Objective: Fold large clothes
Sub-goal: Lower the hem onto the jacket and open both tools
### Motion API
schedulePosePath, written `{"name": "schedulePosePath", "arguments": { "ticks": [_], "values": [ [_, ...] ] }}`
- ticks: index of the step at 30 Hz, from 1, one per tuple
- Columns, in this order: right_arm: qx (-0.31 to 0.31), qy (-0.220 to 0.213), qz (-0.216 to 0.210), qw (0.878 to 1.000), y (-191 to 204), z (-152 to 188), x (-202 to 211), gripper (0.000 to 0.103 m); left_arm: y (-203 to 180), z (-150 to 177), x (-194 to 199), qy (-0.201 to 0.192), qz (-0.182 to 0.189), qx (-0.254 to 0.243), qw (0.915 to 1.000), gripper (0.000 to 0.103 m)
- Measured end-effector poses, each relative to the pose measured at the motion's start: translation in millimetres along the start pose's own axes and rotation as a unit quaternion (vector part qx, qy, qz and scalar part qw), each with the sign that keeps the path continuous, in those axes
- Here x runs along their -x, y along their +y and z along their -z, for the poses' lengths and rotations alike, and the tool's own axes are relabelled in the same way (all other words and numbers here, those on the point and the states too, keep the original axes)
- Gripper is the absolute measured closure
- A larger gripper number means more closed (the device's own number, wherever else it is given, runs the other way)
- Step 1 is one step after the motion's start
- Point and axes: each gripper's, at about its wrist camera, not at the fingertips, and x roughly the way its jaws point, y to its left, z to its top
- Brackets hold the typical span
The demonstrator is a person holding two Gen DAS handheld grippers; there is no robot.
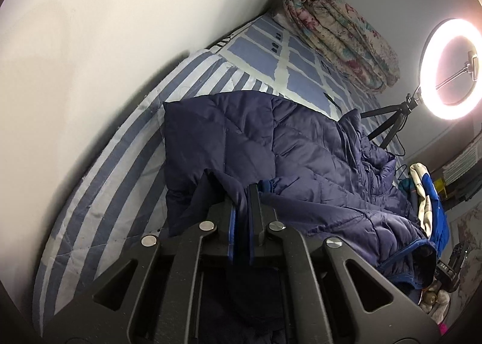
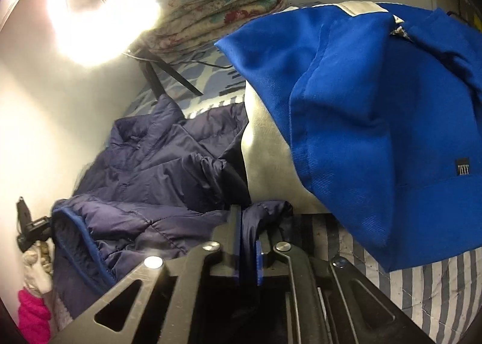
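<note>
The striped bed (image 1: 99, 181) is running along the white wall (image 1: 105, 27) at the left of the left wrist view, and the jacket (image 1: 271, 145), a navy quilted one, is lying spread across it. In front, the left tongs (image 1: 241, 193) are standing slightly apart with a fold of the jacket's edge passing between their fingers; whether the pads are still pressing on it I cannot tell. Farther right, a floral quilt (image 1: 340, 36) is lying rolled at the bed's far end, and a ring light (image 1: 452, 68) is glowing on its tripod (image 1: 388, 121).

In the right wrist view, the ring light (image 2: 102, 9) is shining at the left, with the jacket (image 2: 156, 163) bunched below it. The right tongs (image 2: 248, 217) are standing a little apart at centre, with a bit of the jacket's cloth lying in the gap and draping over the right finger. To the right, a blue garment (image 2: 376, 118) is hanging above the bed (image 2: 436, 292).
</note>
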Motion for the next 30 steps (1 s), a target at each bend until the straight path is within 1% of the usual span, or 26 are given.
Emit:
{"name": "schedulePosePath", "arguments": {
  "ticks": [1,2,3,4,6,7,8,10,12,14,15,16,18,20,22,23,26,28,30],
  "values": [
    [-0.008,-0.003,-0.012,1.0,-2.6,0.3,4.8,0.07,-0.7,-1.1,1.6,0.003,0.0,0.0,1.0,0.085],
    [-0.016,-0.006,-0.022,1.0,-4.9,0.8,9.6,0.066,-1.4,-2.0,5.1,0.006,0.0,-0.001,1.0,0.071],
    [-0.023,-0.01,-0.033,0.999,-7.8,1.1,16.6,0.056,-2.7,-2.9,10.3,0.003,0.003,-0.004,1.0,0.062],
    [-0.024,-0.016,-0.038,0.999,-10.2,1.6,24.6,0.048,-4.4,-4.0,15.7,-0.001,0.005,-0.008,1.0,0.059],
    [-0.022,-0.033,-0.046,0.998,-15.7,4.3,42.6,0.045,-9.0,-6.2,27.8,-0.009,0.004,-0.019,0.9998,0.048],
    [-0.021,-0.04,-0.055,0.997,-17.8,6.3,50.0,0.045,-10.5,-7.2,32.9,-0.011,0.005,-0.023,0.9997,0.046],
    [-0.016,-0.048,-0.059,0.997,-19.2,8.3,57.1,0.045,-12.0,-8.2,39.4,-0.014,0.009,-0.028,0.9995,0.045],
    [0.026,-0.063,-0.036,0.997,-16.0,15.3,70.5,0.045,-14.3,-9.9,52.6,-0.021,0.012,-0.039,0.9989,0.045],
    [0.072,-0.067,-0.018,0.995,-8.5,23.8,76.7,0.045,-13.6,-10.1,67.8,-0.031,0.015,-0.05,0.9982,0.045],
    [0.121,-0.055,-0.014,0.991,1.0,33.8,78.4,0.05,-9.7,-7.5,81.8,-0.041,0.018,-0.05,0.9977,0.045],
    [0.155,-0.04,-0.009,0.987,9.9,40.9,75.1,0.058,-6.6,-3.2,88.6,-0.045,0.024,-0.051,0.9974,0.045],
    [0.177,-0.029,-0.006,0.984,15.9,45.6,71.6,0.065,-5.1,2.7,93.5,-0.044,0.023,-0.06,0.997,0.045],
    [0.215,-0.005,-0.004,0.977,25.7,55.7,62.9,0.068,-4.8,16.4,97.3,-0.044,0.01,-0.088,0.9951,0.045],
    [0.247,0.011,-0.002,0.969,39.0,64.2,50.5,0.072,-5.7,28.9,91.5,-0.03,-0.003,-0.118,0.9926,0.045],
    [0.263,0.012,0.001,0.965,48.4,68.3,42.1,0.072,-5.6,37.8,79.6,-0.014,-0.016,-0.139,0.99,0.054],
    [0.263,0.011,0.001,0.965,52.1,68.2,38.1,0.072,-6.2,39.5,72.4,-0.006,-0.022,-0.147,0.9889,0.061],
    [0.26,0.009,0.003,0.966,60.5,59.4,21.9,0.072,-9.1,34.7,51.3,0.011,-0.017,-0.143,0.9896,0.063],
    [0.259,0.004,0.011,0.966,64.7,53.5,16.1,0.072,-12.6,28.3,44.0,0.004,-0.021,-0.14,0.9899,0.063],
    [0.254,-0.005,0.015,0.967,67.0,46.5,13.7,0.072,-15.6,18.4,36.6,0.0,-0.017,-0.13,0.9913,0.063]
  ]
}}
